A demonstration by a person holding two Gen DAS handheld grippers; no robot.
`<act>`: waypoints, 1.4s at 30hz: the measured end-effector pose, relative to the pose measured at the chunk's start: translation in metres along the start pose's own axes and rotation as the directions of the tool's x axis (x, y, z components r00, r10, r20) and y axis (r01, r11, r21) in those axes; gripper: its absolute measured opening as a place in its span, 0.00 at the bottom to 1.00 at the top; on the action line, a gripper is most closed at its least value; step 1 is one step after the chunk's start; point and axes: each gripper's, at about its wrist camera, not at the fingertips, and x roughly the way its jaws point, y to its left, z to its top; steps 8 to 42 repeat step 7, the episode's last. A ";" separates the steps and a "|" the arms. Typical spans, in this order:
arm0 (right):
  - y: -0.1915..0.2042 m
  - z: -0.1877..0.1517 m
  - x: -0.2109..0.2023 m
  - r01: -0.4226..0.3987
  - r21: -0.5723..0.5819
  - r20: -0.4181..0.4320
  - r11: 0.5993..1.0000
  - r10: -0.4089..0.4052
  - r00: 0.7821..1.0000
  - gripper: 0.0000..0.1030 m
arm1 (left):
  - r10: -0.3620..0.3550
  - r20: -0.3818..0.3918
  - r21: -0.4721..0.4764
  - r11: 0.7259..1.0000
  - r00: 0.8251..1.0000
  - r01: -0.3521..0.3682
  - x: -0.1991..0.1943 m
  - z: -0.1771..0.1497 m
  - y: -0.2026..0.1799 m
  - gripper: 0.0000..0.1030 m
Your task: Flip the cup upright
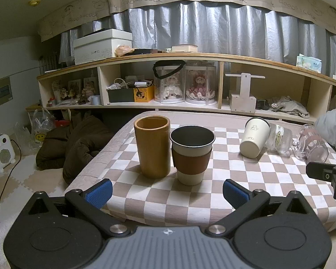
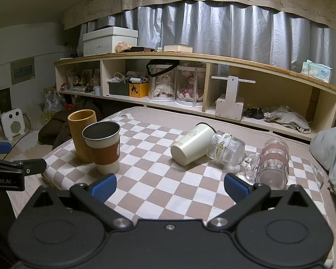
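Note:
A tan cylinder cup (image 1: 152,145) (image 2: 82,136) and a cup with a brown sleeve (image 1: 192,154) (image 2: 104,146) stand upright side by side on the checkered cloth (image 1: 246,188) (image 2: 159,174). A white cup (image 1: 254,137) (image 2: 191,146), a ribbed glass cup (image 1: 278,141) (image 2: 227,153) and a clear glass with pink bands (image 1: 311,144) (image 2: 272,165) lie on their sides to the right. My left gripper (image 1: 166,192) is open and empty just before the upright cups. My right gripper (image 2: 170,187) is open and empty before the lying cups.
A long wooden shelf (image 1: 168,107) (image 2: 190,109) with boxes and dolls runs behind the table. A grey pillow (image 2: 331,148) lies at the right edge. Dark bedding (image 1: 78,143) and a white heater (image 1: 2,152) are on the floor at left.

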 end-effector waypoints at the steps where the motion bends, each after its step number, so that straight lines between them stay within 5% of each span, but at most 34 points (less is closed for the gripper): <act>1: 0.000 0.000 0.000 0.000 0.000 0.000 1.000 0.000 1.000 1.00 | -0.001 -0.001 -0.001 1.000 1.000 0.001 0.000 0.000 0.000 1.00; 42: 0.000 0.000 0.000 0.000 0.001 -0.001 1.000 0.000 1.000 1.00 | 0.002 -0.003 -0.002 1.000 1.000 -0.002 0.002 -0.002 0.005 1.00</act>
